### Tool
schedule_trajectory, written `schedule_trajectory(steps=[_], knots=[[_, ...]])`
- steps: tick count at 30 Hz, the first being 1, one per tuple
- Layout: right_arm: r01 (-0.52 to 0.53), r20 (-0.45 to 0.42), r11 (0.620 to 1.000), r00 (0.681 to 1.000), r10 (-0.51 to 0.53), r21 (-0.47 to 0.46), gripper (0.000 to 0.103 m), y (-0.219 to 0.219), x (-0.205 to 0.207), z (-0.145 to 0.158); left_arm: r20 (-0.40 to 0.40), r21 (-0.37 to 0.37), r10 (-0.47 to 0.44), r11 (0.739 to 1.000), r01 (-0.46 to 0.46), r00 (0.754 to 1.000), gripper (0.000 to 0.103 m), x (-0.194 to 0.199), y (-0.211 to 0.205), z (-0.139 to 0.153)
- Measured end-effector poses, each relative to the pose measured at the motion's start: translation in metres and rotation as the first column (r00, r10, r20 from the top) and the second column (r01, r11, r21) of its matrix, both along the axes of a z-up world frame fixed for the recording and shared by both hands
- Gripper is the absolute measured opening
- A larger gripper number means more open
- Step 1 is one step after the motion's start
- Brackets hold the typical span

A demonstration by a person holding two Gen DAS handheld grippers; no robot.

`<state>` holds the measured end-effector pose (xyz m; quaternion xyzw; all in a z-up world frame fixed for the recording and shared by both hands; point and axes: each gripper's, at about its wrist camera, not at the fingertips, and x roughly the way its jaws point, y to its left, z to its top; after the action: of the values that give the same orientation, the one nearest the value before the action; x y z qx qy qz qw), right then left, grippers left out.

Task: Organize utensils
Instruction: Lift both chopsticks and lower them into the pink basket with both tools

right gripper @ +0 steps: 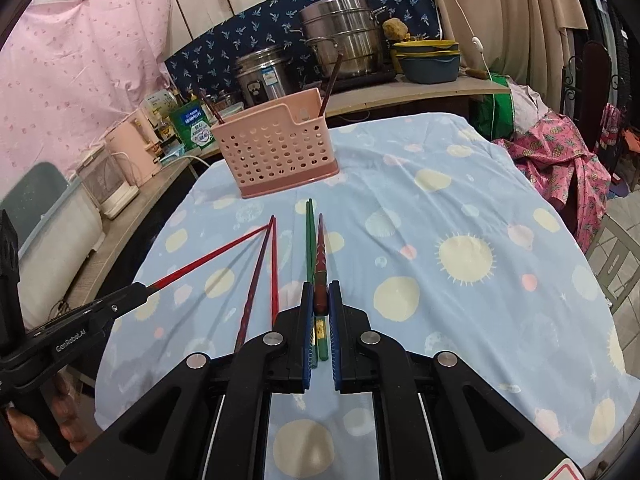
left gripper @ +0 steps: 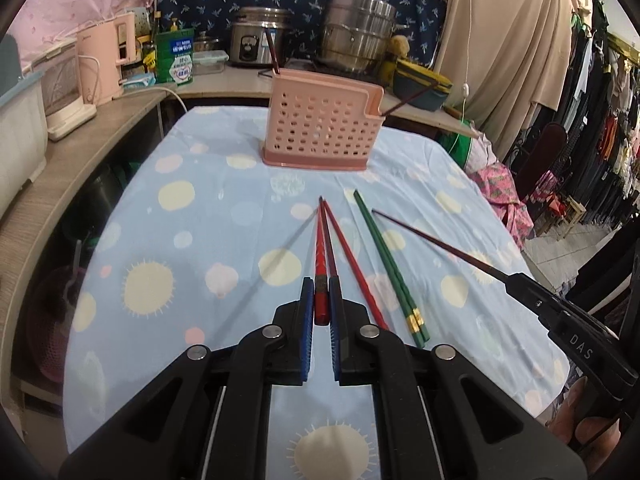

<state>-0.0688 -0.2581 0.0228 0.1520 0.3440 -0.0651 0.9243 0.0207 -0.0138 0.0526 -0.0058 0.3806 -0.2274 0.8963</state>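
Now | left gripper [left gripper: 321, 300] clamped on a red chopstick [left gripper: 320, 248] | green pair [left gripper: 384, 260] laid on the tablecloth [left gripper: 200, 208] | right gripper [right gripper: 321, 298] pinched on a seemingly dark-red chopstick [right gripper: 320, 248] | pink holder [left gripper: 320, 124] stood beyond.

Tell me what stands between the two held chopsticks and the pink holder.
Nothing visible does. The left gripper holds a red chopstick, the right gripper a dark red chopstick; both are off the cloth. The pink holder stands straight ahead with only bare tablecloth before it; the green pair lies flat, to the side.
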Motion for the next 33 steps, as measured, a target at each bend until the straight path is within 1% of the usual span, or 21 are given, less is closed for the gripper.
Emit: schedule_trajectory(steps=[7, 18, 27, 33], knots=[[0.021, 0.059, 1.000, 0.998, -0.022, 0.005, 0.007, -0.009, 0.001, 0.026, 0.075, -0.035, 0.025, 0.999, -0.022, 0.997, 0.007, 0.009, 0.007, 0.031], [0.044, 0.133, 0.999, 0.990, -0.042, -0.008, 0.007, -0.015, 0.003, 0.054, 0.163, -0.080, 0.061, 0.996, -0.048, 0.985, 0.007, 0.022, 0.013, 0.071], [0.064, 0.202, 0.997, 0.978, -0.053, -0.046, 0.007, -0.021, 0.013, 0.082, 0.228, -0.088, 0.064, 0.995, -0.045, 0.972, 0.007, 0.036, 0.007, 0.096], [0.085, 0.254, 0.995, 0.965, -0.070, -0.048, 0.007, -0.032, 0.024, 0.102, 0.257, -0.093, 0.065, 0.995, -0.042, 0.964, 0.007, 0.052, -0.002, 0.111]])
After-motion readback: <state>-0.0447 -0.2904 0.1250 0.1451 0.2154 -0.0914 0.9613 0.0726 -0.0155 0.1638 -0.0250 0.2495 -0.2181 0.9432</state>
